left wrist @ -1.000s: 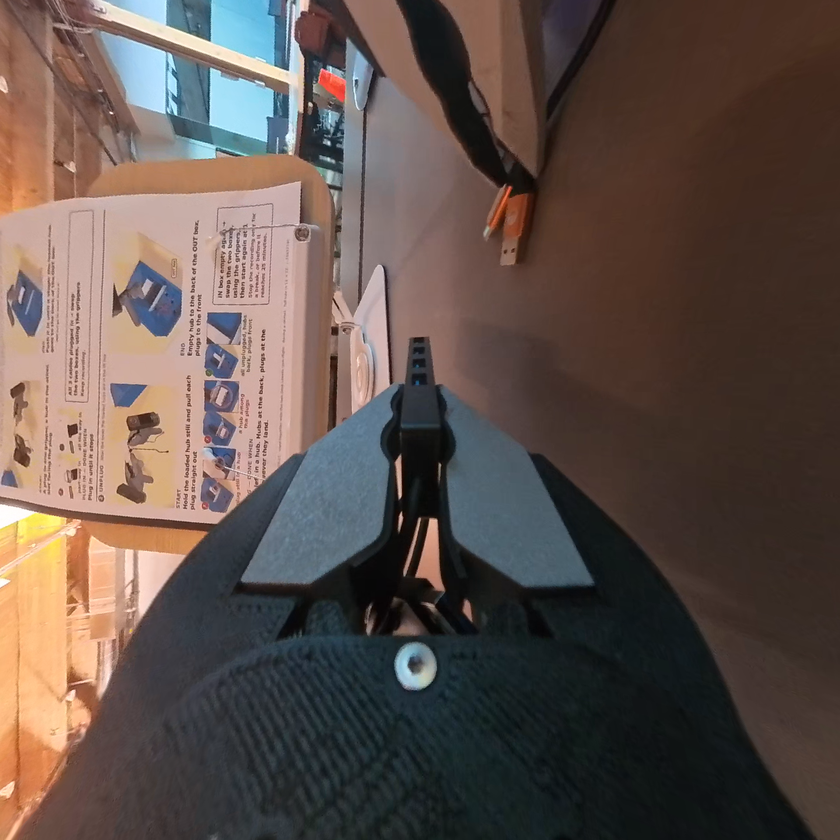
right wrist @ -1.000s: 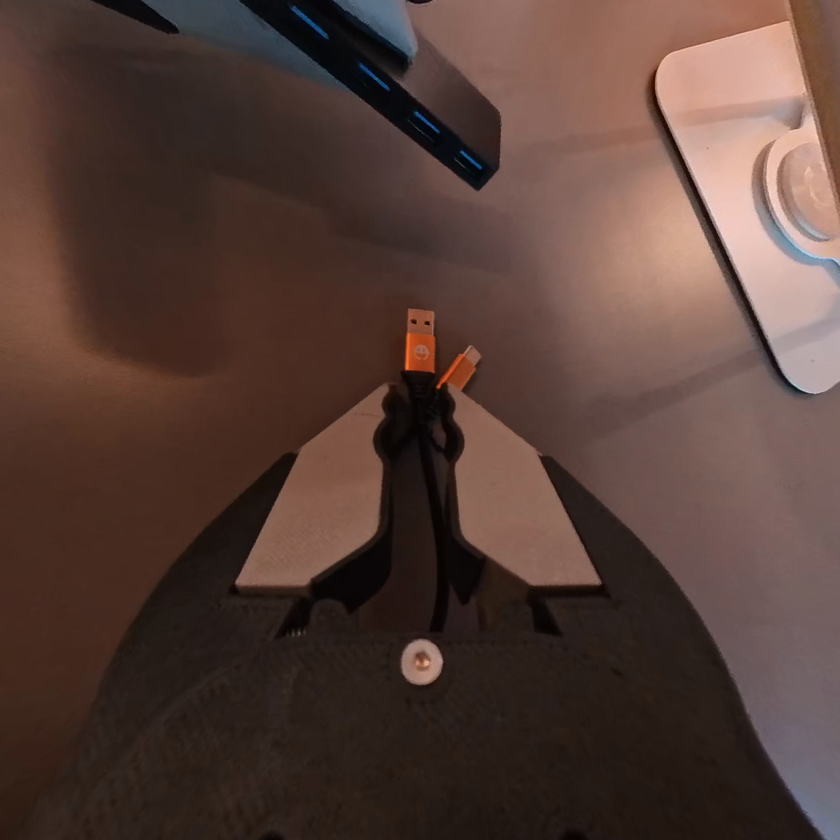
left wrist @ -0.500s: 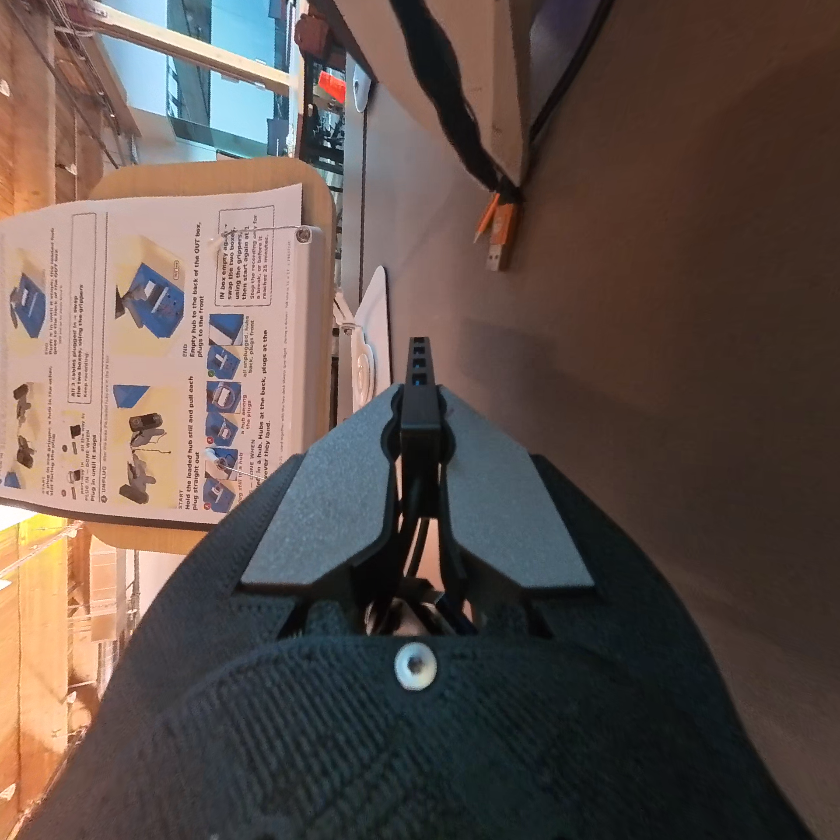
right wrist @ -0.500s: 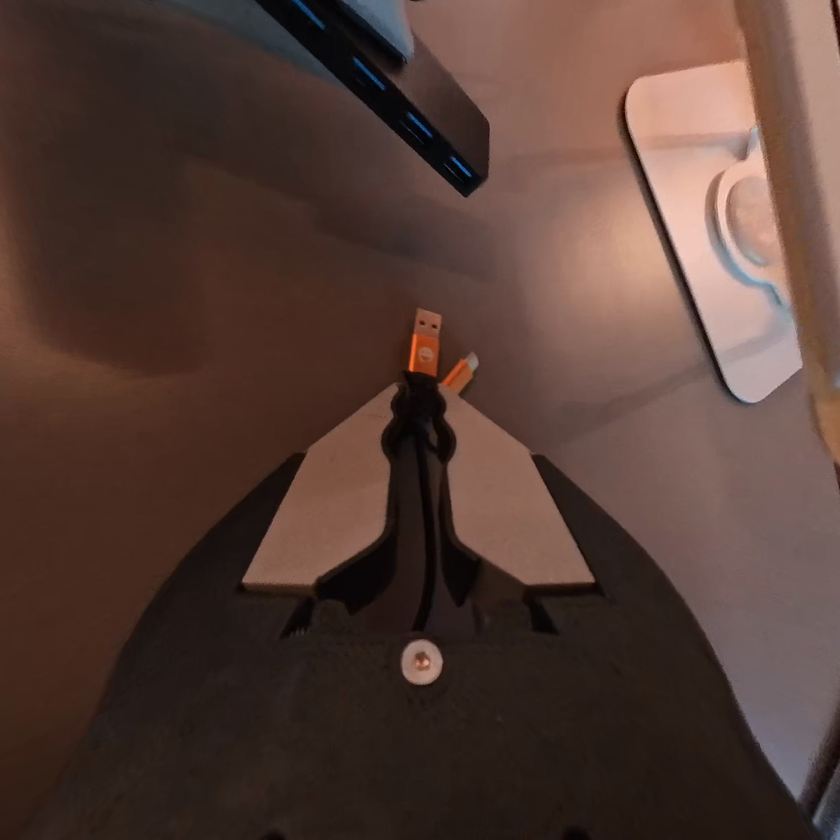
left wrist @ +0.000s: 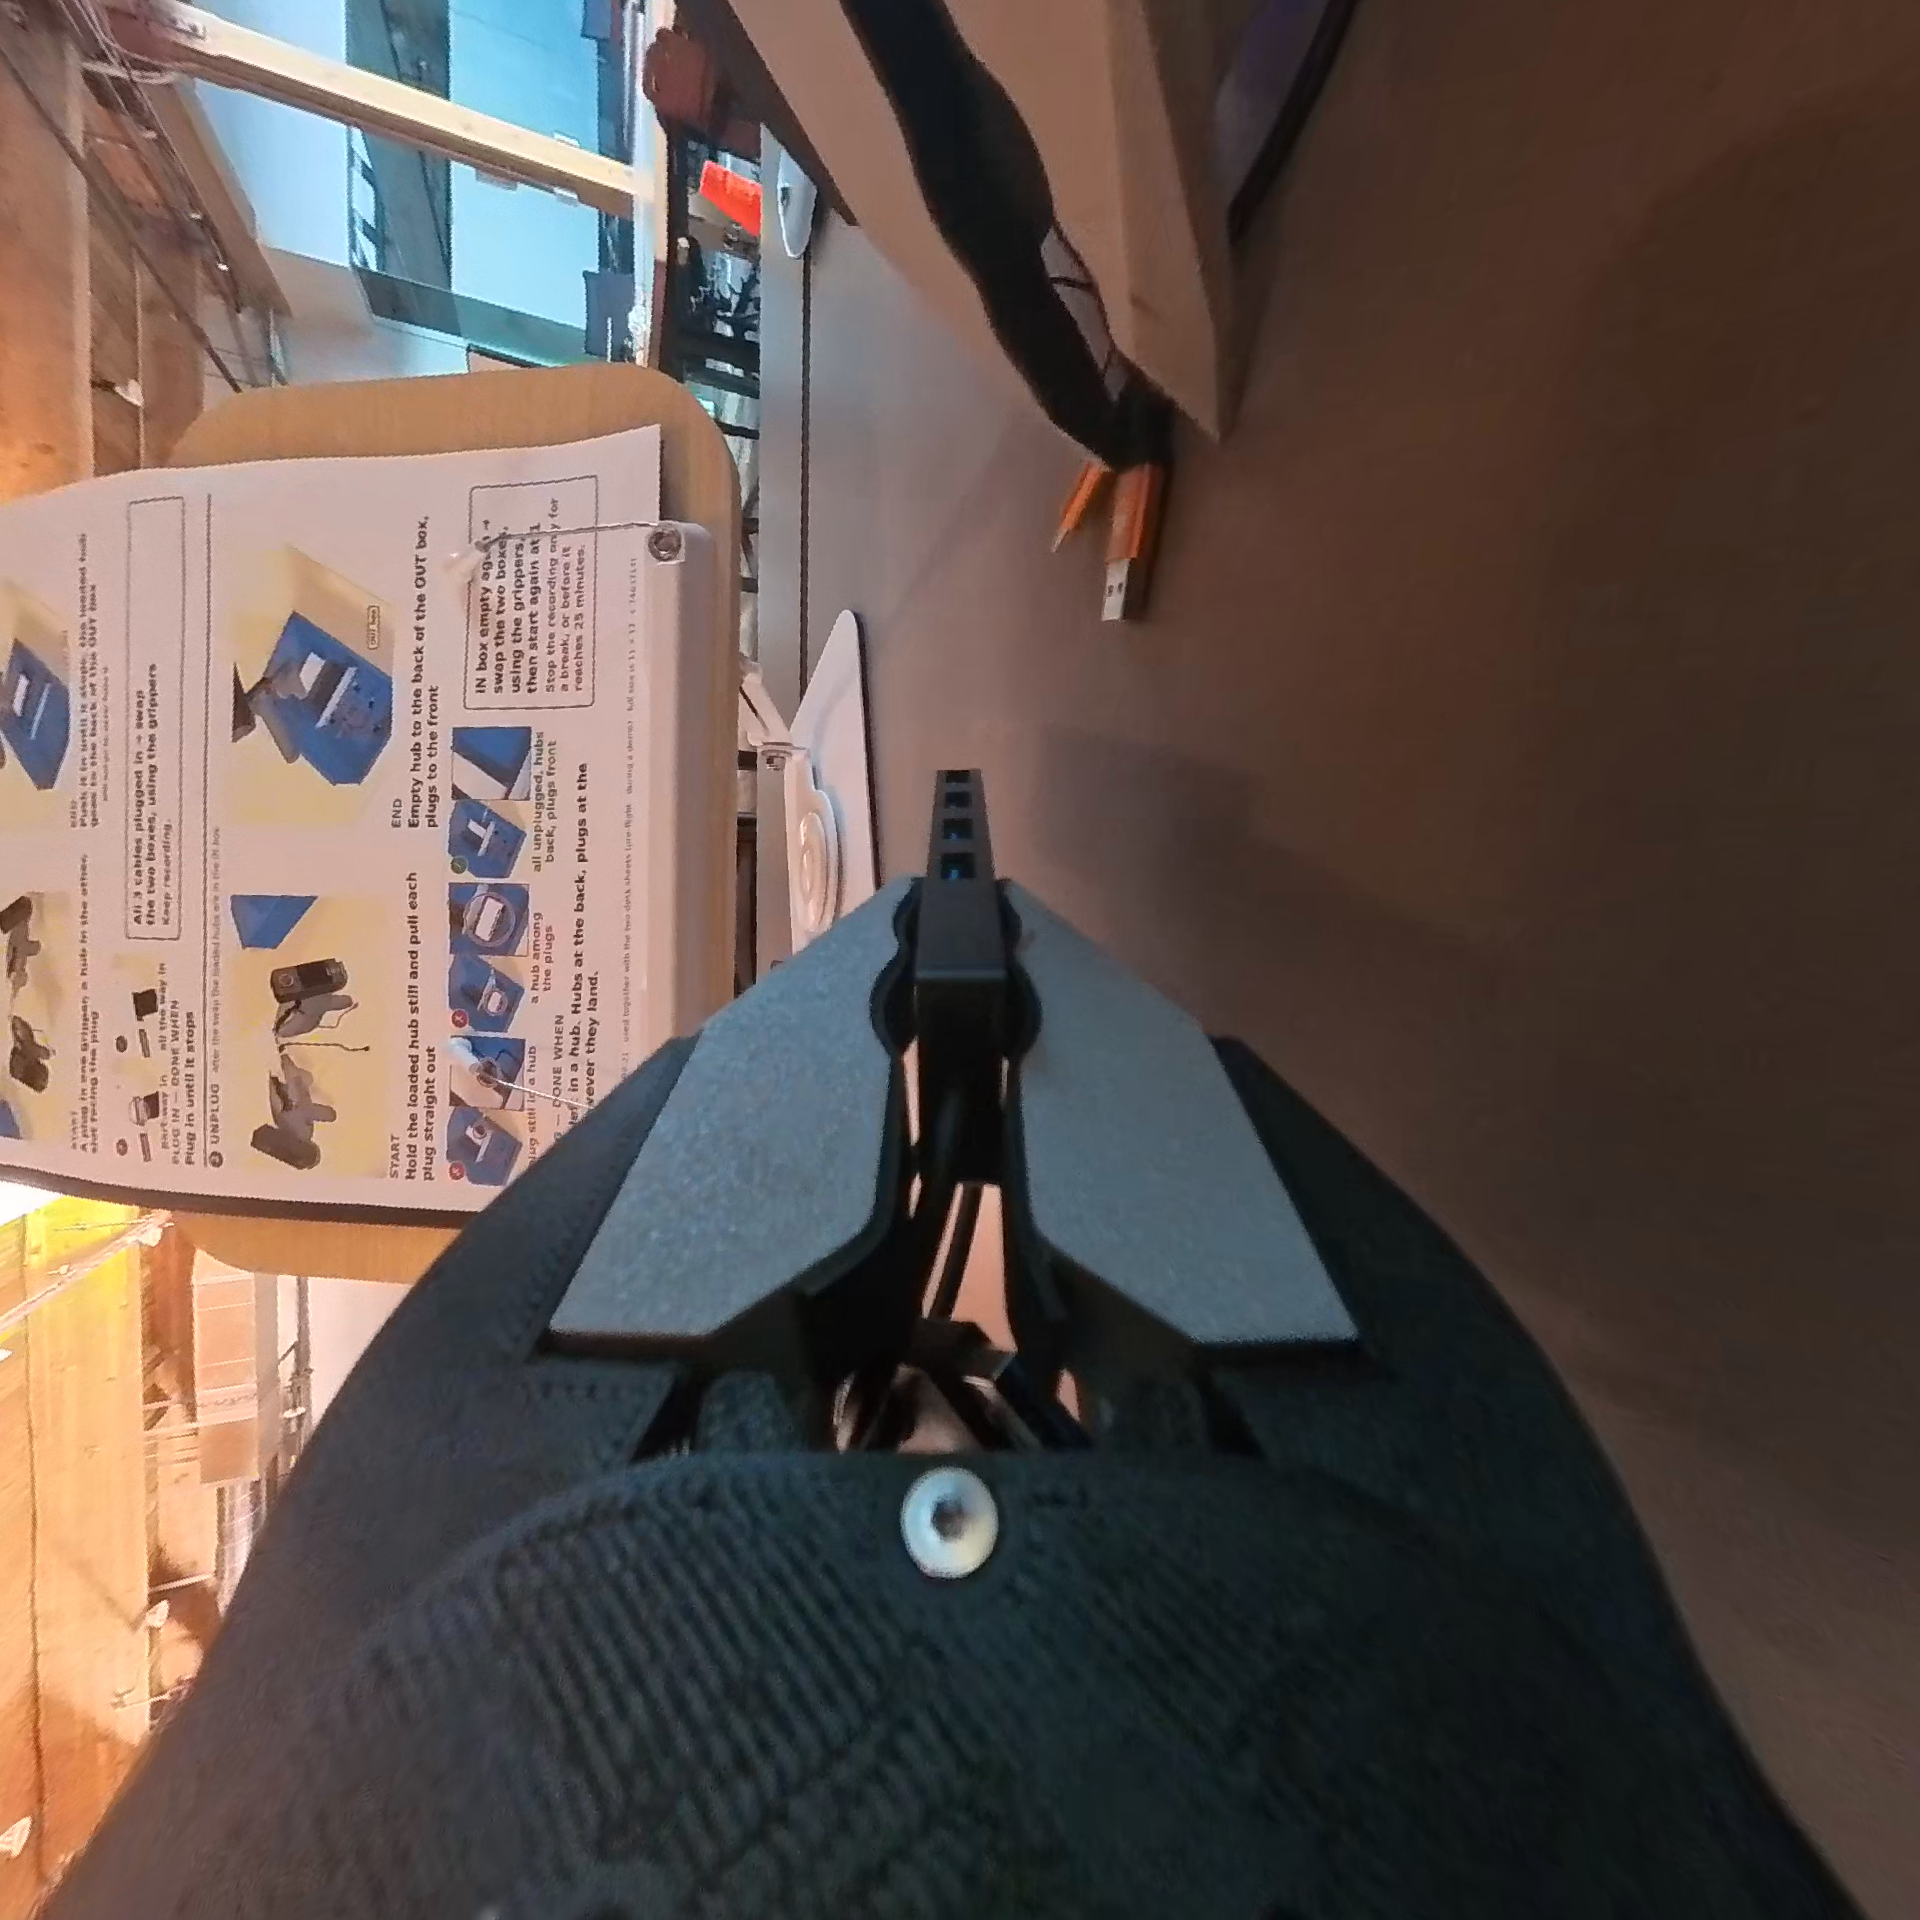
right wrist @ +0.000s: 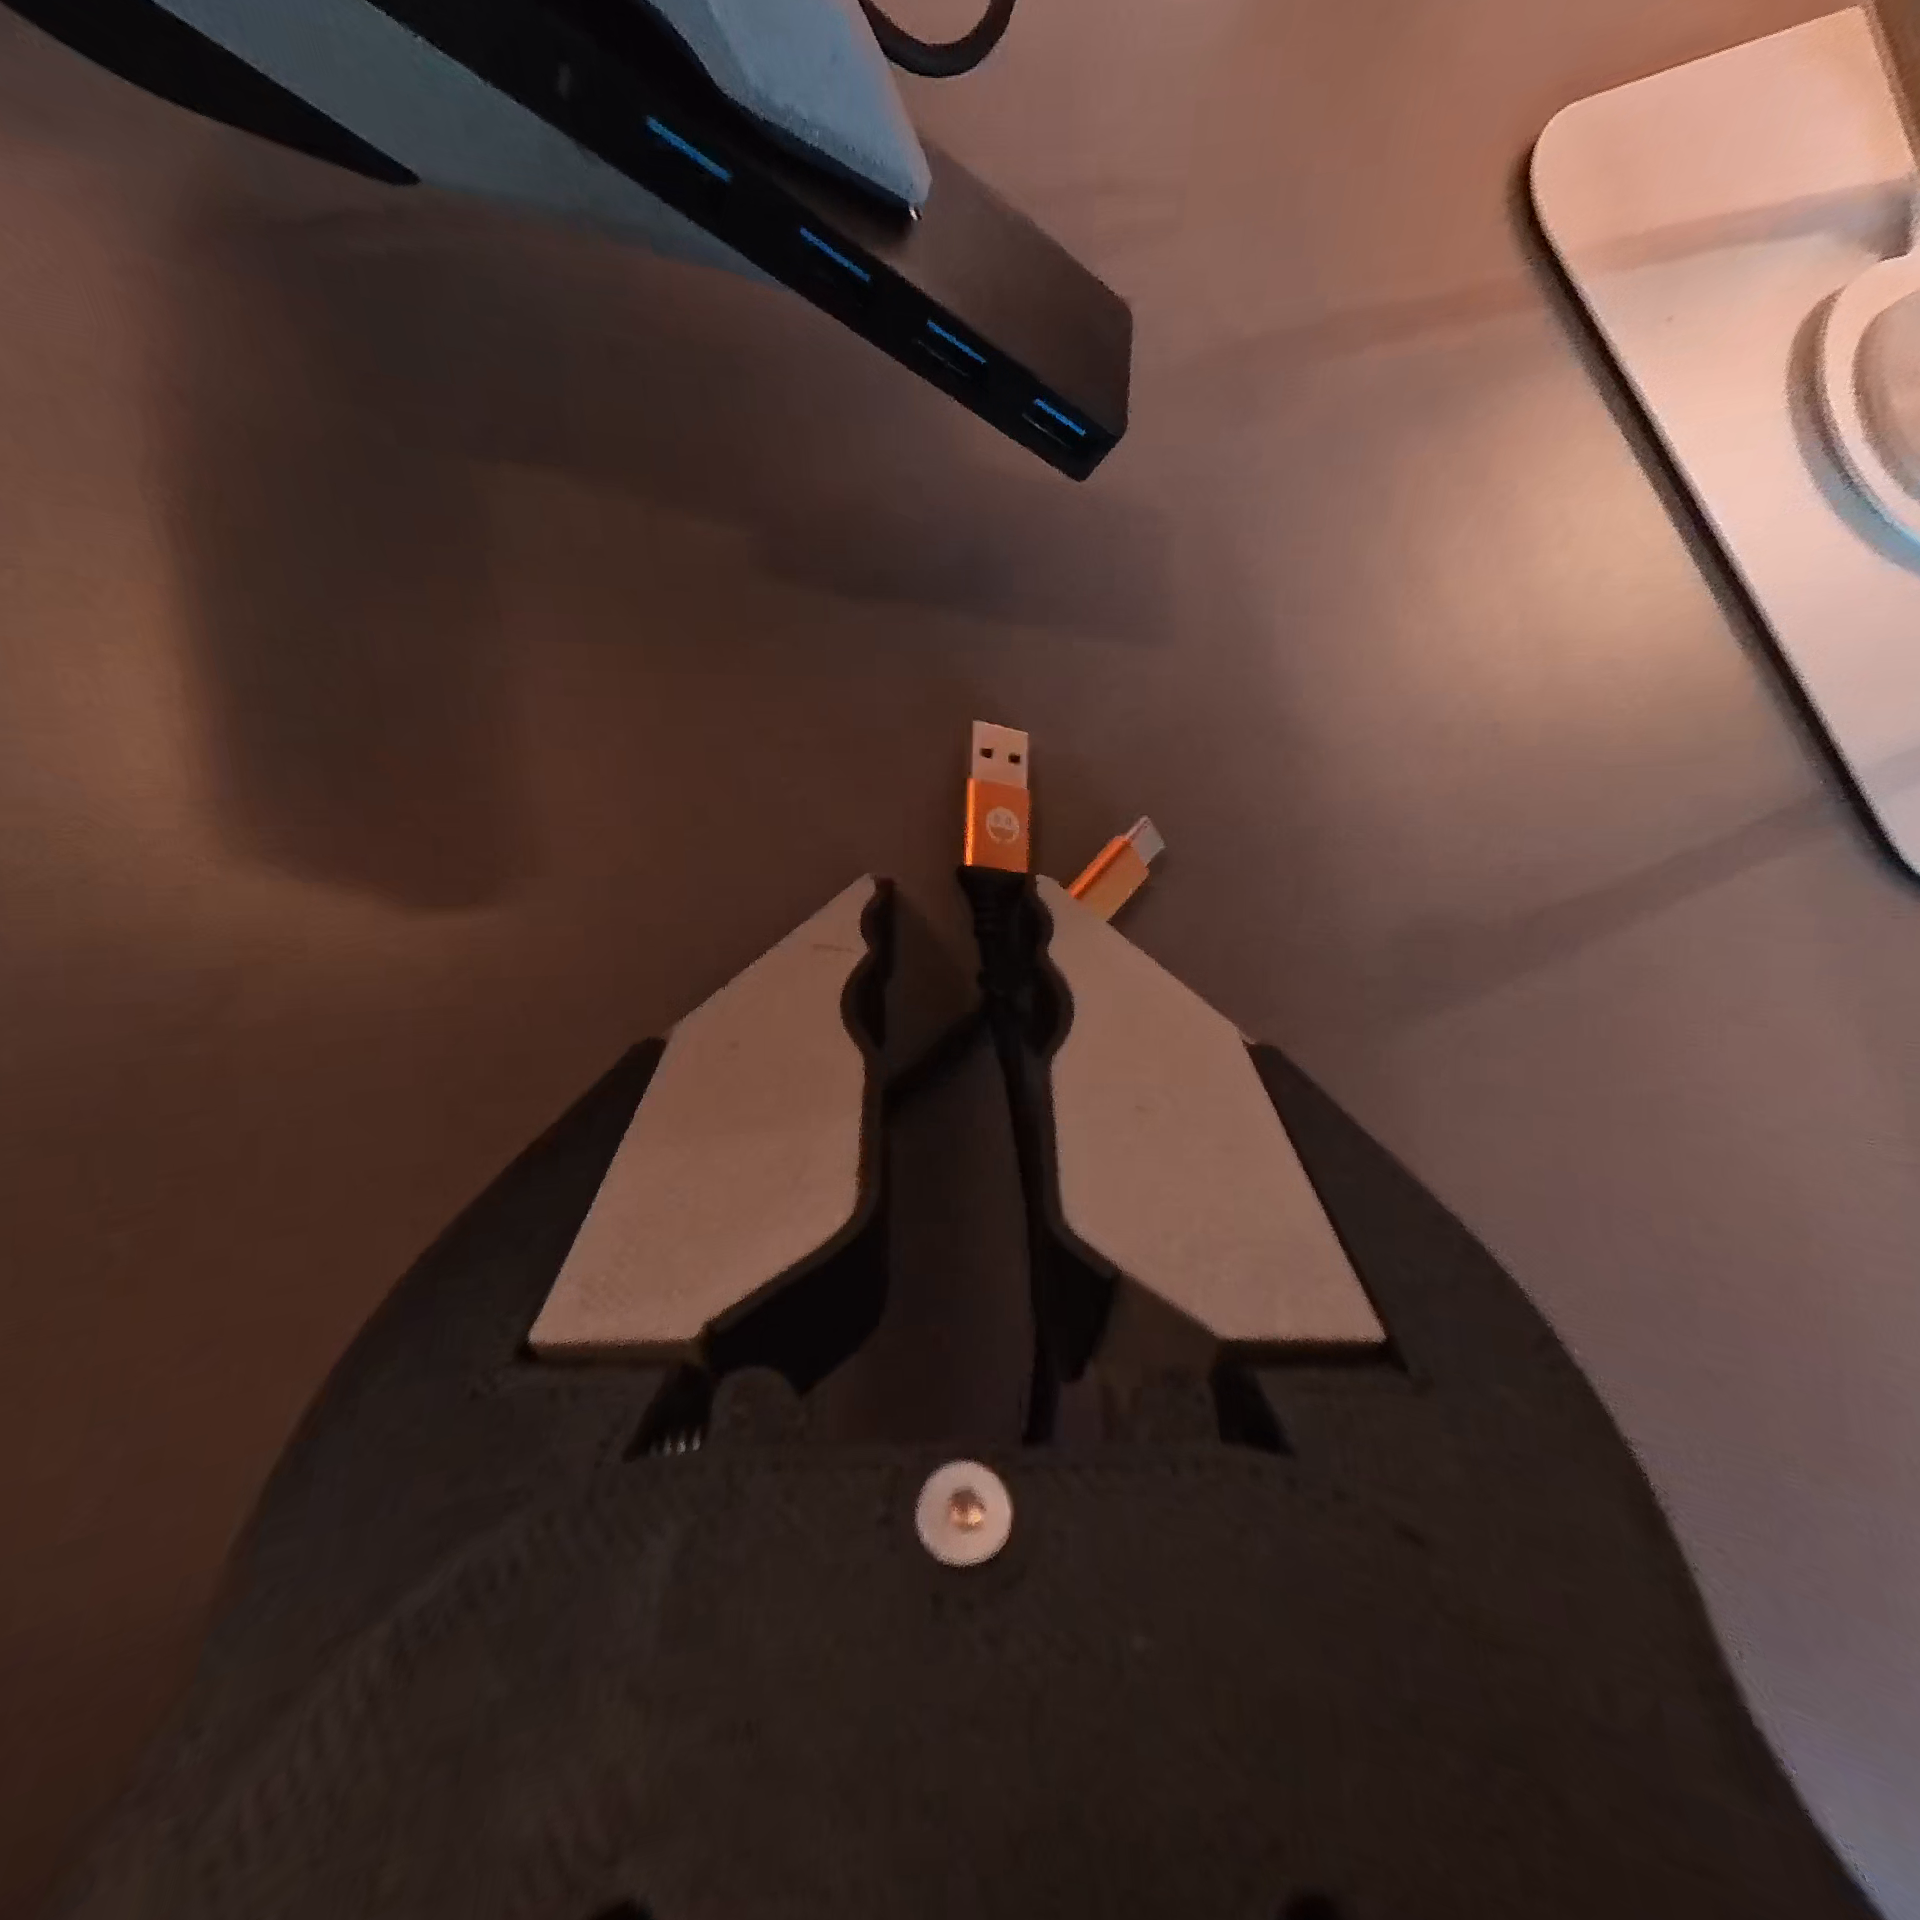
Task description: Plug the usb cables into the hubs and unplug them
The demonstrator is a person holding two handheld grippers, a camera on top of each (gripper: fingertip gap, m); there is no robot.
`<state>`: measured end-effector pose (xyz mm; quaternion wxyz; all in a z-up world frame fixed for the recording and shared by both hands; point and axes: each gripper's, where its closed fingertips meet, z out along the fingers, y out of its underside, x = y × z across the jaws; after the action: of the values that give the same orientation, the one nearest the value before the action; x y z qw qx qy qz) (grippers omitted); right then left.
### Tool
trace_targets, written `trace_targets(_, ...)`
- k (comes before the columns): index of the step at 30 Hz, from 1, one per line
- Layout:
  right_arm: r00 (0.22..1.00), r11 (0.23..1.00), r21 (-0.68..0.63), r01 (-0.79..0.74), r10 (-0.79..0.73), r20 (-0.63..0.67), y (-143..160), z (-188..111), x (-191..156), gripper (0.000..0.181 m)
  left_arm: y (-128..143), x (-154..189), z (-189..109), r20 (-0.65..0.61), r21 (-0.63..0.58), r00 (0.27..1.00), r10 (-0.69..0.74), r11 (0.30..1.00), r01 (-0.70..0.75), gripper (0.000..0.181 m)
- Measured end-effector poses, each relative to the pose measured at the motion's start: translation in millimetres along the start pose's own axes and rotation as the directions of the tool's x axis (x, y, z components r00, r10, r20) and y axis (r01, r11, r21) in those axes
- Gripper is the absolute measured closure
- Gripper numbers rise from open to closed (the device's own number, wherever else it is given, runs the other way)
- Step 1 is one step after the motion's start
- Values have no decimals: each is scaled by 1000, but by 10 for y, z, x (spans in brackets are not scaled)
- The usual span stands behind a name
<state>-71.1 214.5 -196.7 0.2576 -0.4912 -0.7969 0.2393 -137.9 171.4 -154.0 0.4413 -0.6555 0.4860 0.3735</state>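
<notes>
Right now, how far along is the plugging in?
Done: the left gripper is shut on the slim black USB hub, held off the table. In hand: the right gripper has its fingers apart around the black cable with the orange USB plug, not clamped. Left: all four visible blue ports are empty, so nothing is plugged in.

Left wrist view: rolled sideways, looking along left tongs [left wrist: 958, 940] close over desk [left wrist: 1558, 935], toward instruction sheet [left wrist: 312, 831]. Right wrist view: looking along right tongs [right wrist: 961, 899] steeply down at desk [right wrist: 416, 675], close. Shared: black hub [left wrist: 961, 831] [right wrist: 935, 312], orange USB plug [left wrist: 1127, 540] [right wrist: 997, 805], white stand base [left wrist: 831, 790] [right wrist: 1714, 364].
</notes>
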Motion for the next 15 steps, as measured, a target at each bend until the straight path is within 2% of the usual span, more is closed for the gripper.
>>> trace_targets(2, 999, 1000, 8, -28, 27, 37, -3, 3, -35, 160, 1, 3, 3, 2, -1, 1000, 6, 1000, -6, 173)
trace_targets(5, 993, 996, 7, -85, 84, 84, 2, 15, -54, 170, 7, -5, 4, 10, -6, 1000, 15, 1000, -15, 173)
trace_targets(7, 989, 994, 13, -107, 105, 106, -6, 18, -58, 170, 11, -2, 6, 14, -11, 999, 29, 1000, -29, 173)
trace_targets(12, 979, 990, 27, -141, 135, 154, -23, 8, -89, 156, 2, -4, 0, 13, -7, 1000, 27, 1000, -27, 173)
trace_targets(15, 971, 984, 33, -174, 166, 170, -16, 5, -74, 162, 3, -10, -6, 13, -6, 1000, 22, 1000, -22, 173)
